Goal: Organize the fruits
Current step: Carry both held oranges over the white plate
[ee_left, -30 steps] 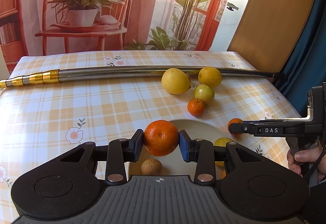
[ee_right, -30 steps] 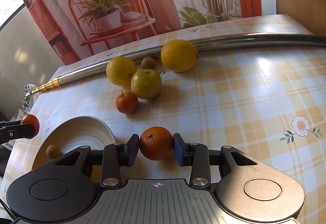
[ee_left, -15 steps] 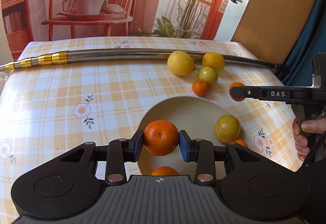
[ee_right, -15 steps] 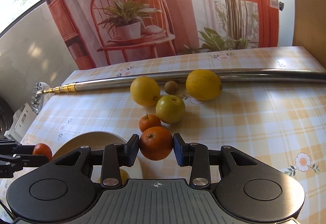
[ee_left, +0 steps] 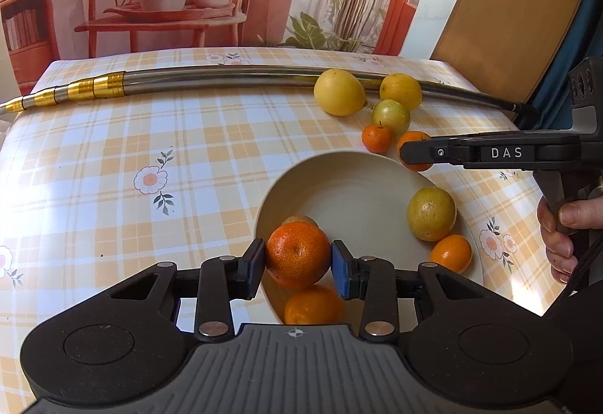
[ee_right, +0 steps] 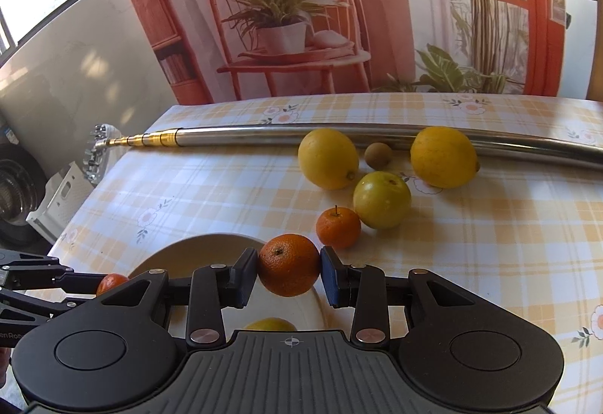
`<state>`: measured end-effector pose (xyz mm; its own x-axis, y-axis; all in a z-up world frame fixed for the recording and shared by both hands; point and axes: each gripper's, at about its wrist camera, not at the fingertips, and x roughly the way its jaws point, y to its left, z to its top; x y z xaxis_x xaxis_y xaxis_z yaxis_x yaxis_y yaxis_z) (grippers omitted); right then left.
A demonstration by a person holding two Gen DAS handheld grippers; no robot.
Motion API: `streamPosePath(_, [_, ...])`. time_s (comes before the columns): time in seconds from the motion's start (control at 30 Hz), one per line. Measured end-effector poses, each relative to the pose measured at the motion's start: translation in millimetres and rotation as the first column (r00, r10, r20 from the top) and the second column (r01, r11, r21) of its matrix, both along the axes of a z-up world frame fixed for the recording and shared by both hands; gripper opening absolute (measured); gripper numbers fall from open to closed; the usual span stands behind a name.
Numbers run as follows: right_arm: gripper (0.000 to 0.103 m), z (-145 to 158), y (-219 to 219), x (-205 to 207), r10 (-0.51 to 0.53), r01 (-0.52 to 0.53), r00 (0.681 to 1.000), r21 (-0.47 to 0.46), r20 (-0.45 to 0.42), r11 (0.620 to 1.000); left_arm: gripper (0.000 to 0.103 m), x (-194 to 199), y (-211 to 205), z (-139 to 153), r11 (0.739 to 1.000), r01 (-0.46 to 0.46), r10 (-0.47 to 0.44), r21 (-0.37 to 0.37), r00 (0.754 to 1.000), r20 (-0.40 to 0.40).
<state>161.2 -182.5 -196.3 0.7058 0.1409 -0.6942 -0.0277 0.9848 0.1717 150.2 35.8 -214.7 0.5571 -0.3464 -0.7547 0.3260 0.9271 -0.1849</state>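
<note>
Left hand-held gripper: pinching one large orange tangerine above round cream plate's near-left rim.
Right hand-held gripper: pinching one smaller orange mandarin over plate's far-right rim.
In plate: four fruits.
Loose on desk: five fruits, upper right, beside steel pole.
Open room: frame's left half.

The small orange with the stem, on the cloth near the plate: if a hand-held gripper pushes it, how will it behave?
The small orange looks round, so it would probably roll. The green fruit beside it would likely block it that way. Its skin looks firm.
</note>
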Motion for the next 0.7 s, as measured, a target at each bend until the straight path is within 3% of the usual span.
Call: streamPosePath(0.7, [0.033, -14, 15, 6, 0.062, -0.062, 0.997, -0.004, -0.056, 0.998, 0.039, 5, -7, -7, 1.0, 0.012, -0.012, 0.016, 1.0, -0.023])
